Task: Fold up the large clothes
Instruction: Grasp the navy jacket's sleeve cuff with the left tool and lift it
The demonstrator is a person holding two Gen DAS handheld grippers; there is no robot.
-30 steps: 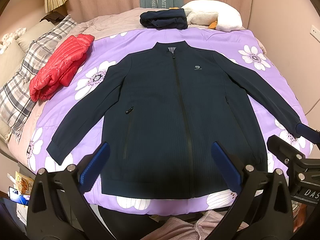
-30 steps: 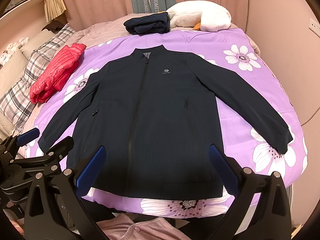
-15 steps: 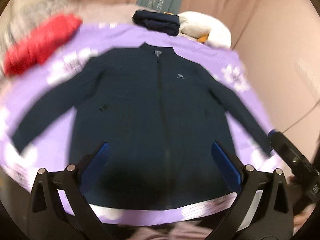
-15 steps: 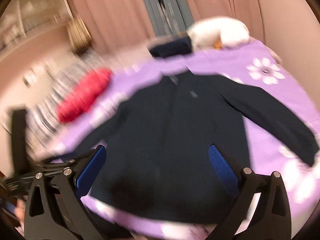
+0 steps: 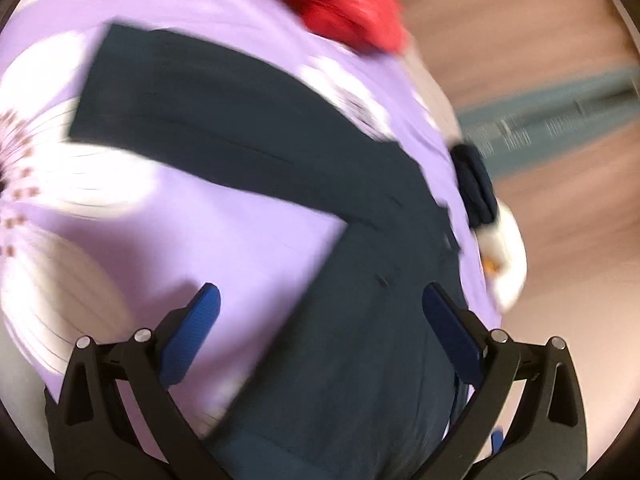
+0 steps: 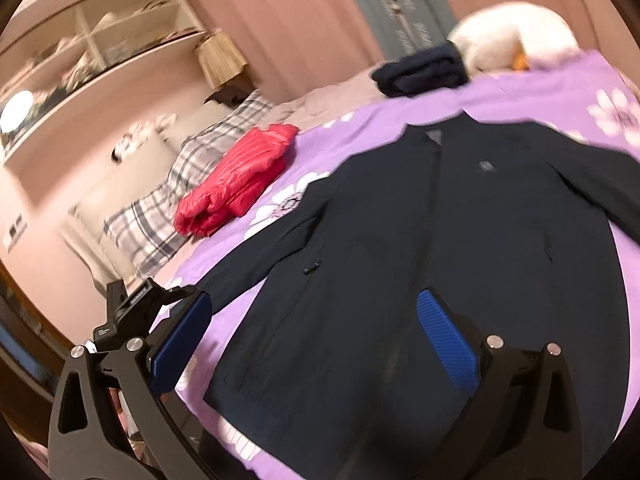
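Navy jacket [image 6: 460, 264] apparently flat on bedspread [image 6: 560, 92]

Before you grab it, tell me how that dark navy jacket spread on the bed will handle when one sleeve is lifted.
The dark navy jacket lies flat and thin on the purple floral bedspread, so it will likely be floppy and drape. Its sleeve is long, so it will probably trail and drag. The fabric looks smooth, so it may slide easily.
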